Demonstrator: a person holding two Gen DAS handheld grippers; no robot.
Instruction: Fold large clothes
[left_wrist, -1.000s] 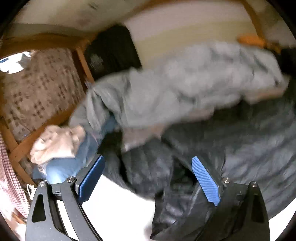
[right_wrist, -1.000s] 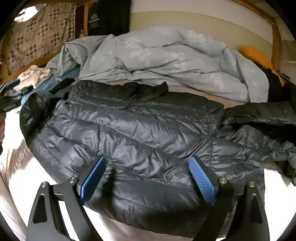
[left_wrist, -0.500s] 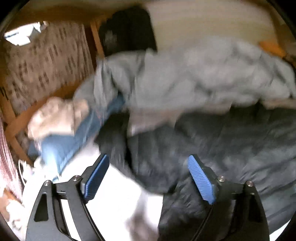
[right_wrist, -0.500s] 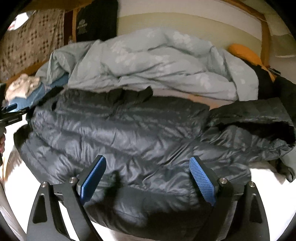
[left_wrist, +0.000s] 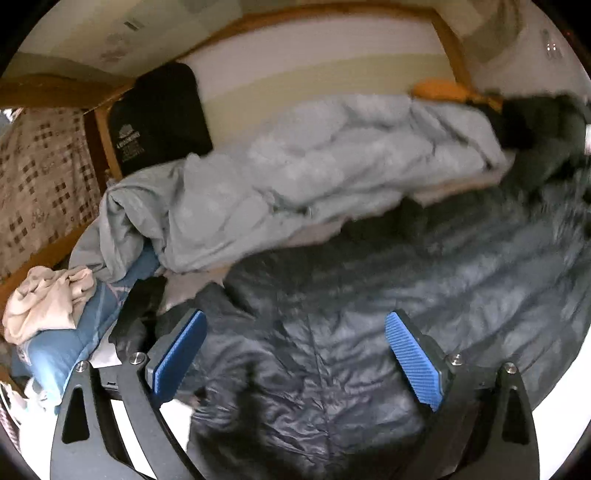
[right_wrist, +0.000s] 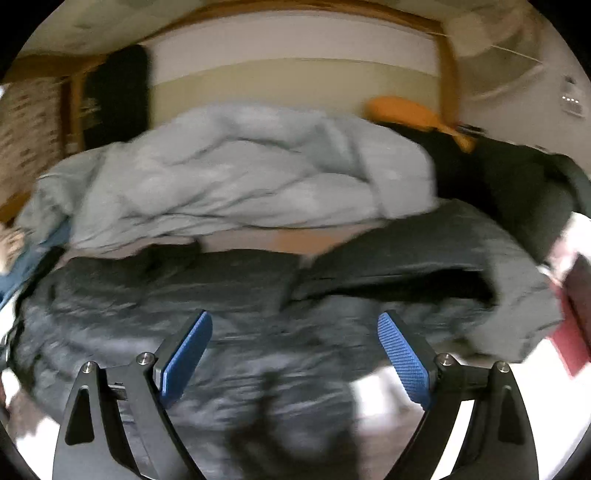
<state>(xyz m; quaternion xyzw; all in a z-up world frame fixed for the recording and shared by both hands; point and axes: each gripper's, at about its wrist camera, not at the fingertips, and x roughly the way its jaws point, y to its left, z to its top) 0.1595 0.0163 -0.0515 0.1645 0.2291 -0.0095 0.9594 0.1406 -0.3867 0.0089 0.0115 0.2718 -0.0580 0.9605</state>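
A dark quilted puffer jacket (left_wrist: 369, 314) lies spread flat on the white bed, its body filling the lower half of both views. My left gripper (left_wrist: 295, 354) hovers open just above its left part, with nothing between the blue pads. The jacket (right_wrist: 229, 325) looks blurred in the right wrist view, one sleeve (right_wrist: 424, 251) stretched to the right. My right gripper (right_wrist: 295, 354) is open above its lower edge and holds nothing.
A rumpled pale grey-blue duvet (left_wrist: 295, 177) is heaped behind the jacket. Beige and blue clothes (left_wrist: 51, 306) sit at the left. An orange pillow (right_wrist: 406, 114) and dark clothing (right_wrist: 517, 177) lie at the far right. A wooden frame (left_wrist: 332, 14) borders the bed.
Both grippers have swung to the right over the jacket. The left one now sits over the jacket's body instead of its left edge. Both stayed open.
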